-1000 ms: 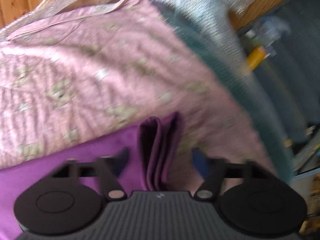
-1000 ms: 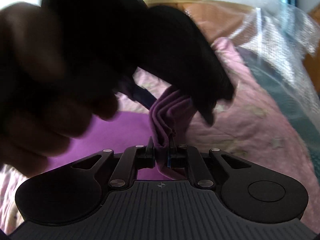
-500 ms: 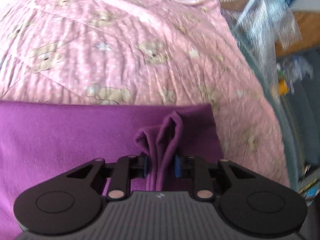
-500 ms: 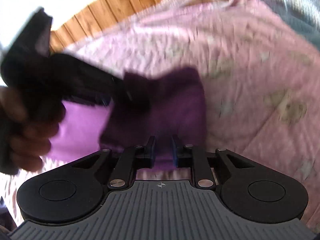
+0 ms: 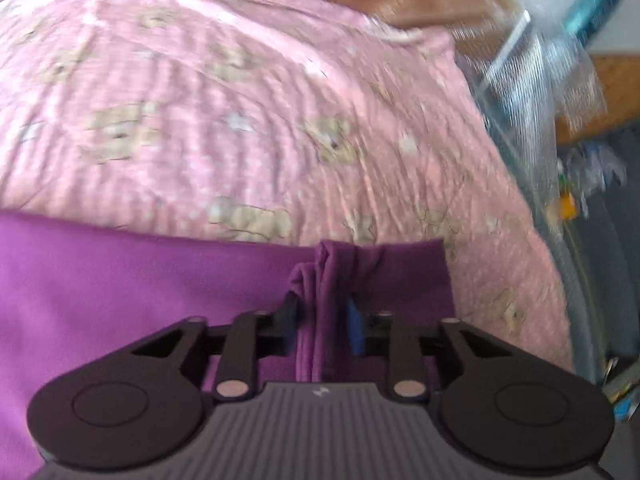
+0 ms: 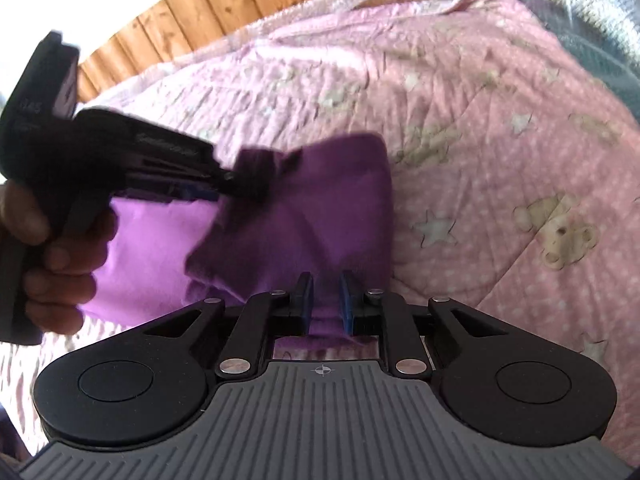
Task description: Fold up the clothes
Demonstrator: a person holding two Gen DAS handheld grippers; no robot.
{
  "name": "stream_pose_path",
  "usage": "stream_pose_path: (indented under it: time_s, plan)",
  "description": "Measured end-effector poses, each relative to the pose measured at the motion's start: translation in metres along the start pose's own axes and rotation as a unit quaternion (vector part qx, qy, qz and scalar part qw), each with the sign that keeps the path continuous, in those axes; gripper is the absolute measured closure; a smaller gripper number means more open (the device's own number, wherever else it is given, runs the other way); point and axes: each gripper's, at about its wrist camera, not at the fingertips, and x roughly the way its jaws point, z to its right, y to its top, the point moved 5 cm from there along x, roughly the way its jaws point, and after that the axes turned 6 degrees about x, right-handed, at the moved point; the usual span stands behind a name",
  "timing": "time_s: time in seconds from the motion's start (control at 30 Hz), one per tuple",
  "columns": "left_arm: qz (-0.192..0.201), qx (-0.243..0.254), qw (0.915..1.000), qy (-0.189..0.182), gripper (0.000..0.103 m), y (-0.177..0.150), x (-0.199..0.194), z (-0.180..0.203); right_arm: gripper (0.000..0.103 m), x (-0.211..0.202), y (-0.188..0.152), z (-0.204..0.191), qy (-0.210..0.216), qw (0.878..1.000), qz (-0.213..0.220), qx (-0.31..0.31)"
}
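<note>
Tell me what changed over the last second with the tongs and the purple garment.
The left tongs, open a second ago, closed on a bunched fold of the purple garment and carried it flatter over the pink bear-print quilt. The right tongs stayed clamped on the garment.

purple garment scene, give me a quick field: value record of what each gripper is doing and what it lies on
garment: purple cloth, partly folded, bunched at both grips
left gripper: shut on a gathered fold of the cloth
right gripper: shut on the cloth's near edge
surface: pink quilt with bear and star print, under the cloth
left hand: seen in the right wrist view, holding the other gripper's handle
background: wood panelling
</note>
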Motion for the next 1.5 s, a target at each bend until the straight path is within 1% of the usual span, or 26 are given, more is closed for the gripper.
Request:
stream_pose_path:
  time_s: [0.07,0.1,0.17,0.27,0.3,0.33,0.37,0.4,0.43,0.47,0.5,0.63,0.7,0.73,0.77,0.83,0.9,1.0,1.07,1.1,1.17,1.23,1.27,1.37,1.43,1.5]
  plan:
    - [0.017,-0.015,0.9997,-0.014,0.058,-0.005,-0.014,-0.002,0.079,-0.008,0.004,-0.002,0.001,1.0,0.022,0.004]
    - [0.003,-0.008,0.9999,-0.009,0.058,-0.011,-0.011,-0.002,0.077,-0.008,0.005,-0.002,0.001,1.0,0.026,0.007]
    - [-0.045,0.016,0.9988,0.013,0.063,-0.025,0.004,-0.004,0.077,0.006,-0.002,0.001,-0.012,1.0,0.001,0.011]
    - [-0.046,0.056,0.9969,0.031,0.065,-0.025,0.0,0.003,0.072,0.012,-0.005,0.003,-0.021,1.0,-0.002,0.01]
    - [-0.041,0.052,0.9974,0.03,0.065,-0.021,-0.007,0.004,0.063,0.008,-0.003,0.003,-0.022,1.0,0.002,0.014]
    - [-0.026,0.044,0.9984,0.024,0.057,-0.016,-0.017,0.006,0.036,0.004,0.0,0.003,-0.027,0.999,0.012,0.018]
    - [-0.01,0.041,0.9989,0.021,0.051,-0.01,-0.026,0.01,0.022,-0.001,0.002,0.004,-0.041,0.998,0.031,0.02]
    - [0.005,0.039,0.9991,0.018,0.038,-0.002,-0.034,0.015,0.012,-0.002,0.004,0.004,-0.057,0.997,0.042,0.016]
    - [0.014,0.041,0.999,0.011,0.027,0.004,-0.04,0.022,0.032,0.002,0.004,0.004,-0.062,0.998,0.032,0.009]
    - [0.013,0.048,0.9987,0.003,0.022,0.01,-0.038,0.032,0.058,0.008,0.002,0.001,-0.056,0.998,0.015,0.001]
    - [0.005,0.059,0.9982,-0.004,0.022,0.014,-0.034,0.041,0.093,0.011,0.001,-0.004,-0.055,0.998,0.007,-0.01]
    - [-0.033,0.105,0.9936,-0.027,0.022,0.027,-0.012,0.072,0.095,-0.009,0.006,-0.053,-0.045,0.991,0.06,-0.113]
    - [-0.044,0.119,0.9917,-0.022,0.025,0.024,-0.006,0.073,0.095,-0.016,0.007,-0.08,-0.026,0.984,0.08,-0.156]
    - [-0.047,0.118,0.9917,-0.02,0.049,0.017,-0.008,0.066,0.095,-0.017,0.006,-0.091,-0.015,0.982,0.086,-0.17]
    - [-0.047,0.106,0.9931,-0.018,0.094,0.012,-0.013,0.055,0.095,-0.016,0.004,-0.098,-0.004,0.98,0.088,-0.178]
    - [-0.043,0.072,0.9964,-0.01,0.093,0.008,-0.023,0.032,0.064,-0.014,-0.001,-0.106,0.02,0.979,0.089,-0.182]
    - [-0.025,0.037,0.9987,-0.024,0.093,0.008,-0.045,0.005,0.054,-0.02,-0.001,-0.108,0.051,0.98,0.096,-0.168]
    - [-0.021,-0.015,0.9996,-0.009,0.093,-0.001,-0.064,-0.047,0.054,-0.022,0.005,-0.107,0.084,0.985,0.087,-0.12]
    - [-0.032,-0.03,0.999,0.004,0.093,-0.009,-0.062,-0.073,0.064,-0.002,0.007,-0.106,0.081,0.99,0.053,-0.099]
    - [-0.038,-0.029,0.9988,0.011,0.092,-0.013,-0.059,-0.082,0.075,0.012,0.005,-0.106,0.078,0.992,0.032,-0.094]
    - [-0.046,-0.021,0.9984,0.025,0.087,-0.017,-0.052,-0.092,0.082,0.04,-0.001,-0.105,0.072,0.993,-0.007,-0.097]
    - [-0.053,-0.025,0.9978,0.03,0.076,-0.022,-0.047,-0.099,0.083,0.062,-0.012,-0.105,0.057,0.991,-0.038,-0.112]
    - [-0.049,-0.025,0.998,0.031,0.075,-0.025,-0.048,-0.101,0.083,0.069,-0.016,-0.106,0.052,0.99,-0.047,-0.12]
    - [-0.03,-0.03,0.9986,0.033,0.071,-0.032,-0.061,-0.103,0.083,0.067,-0.011,-0.111,0.041,0.99,-0.058,-0.124]
    - [-0.008,-0.034,0.9992,0.021,0.062,-0.039,-0.077,-0.104,0.083,0.054,-0.002,-0.115,0.041,0.991,-0.04,-0.12]
    - [0.005,-0.039,0.9992,0.008,0.06,-0.046,-0.085,-0.101,0.083,0.052,0.012,-0.121,0.036,0.992,-0.024,-0.12]
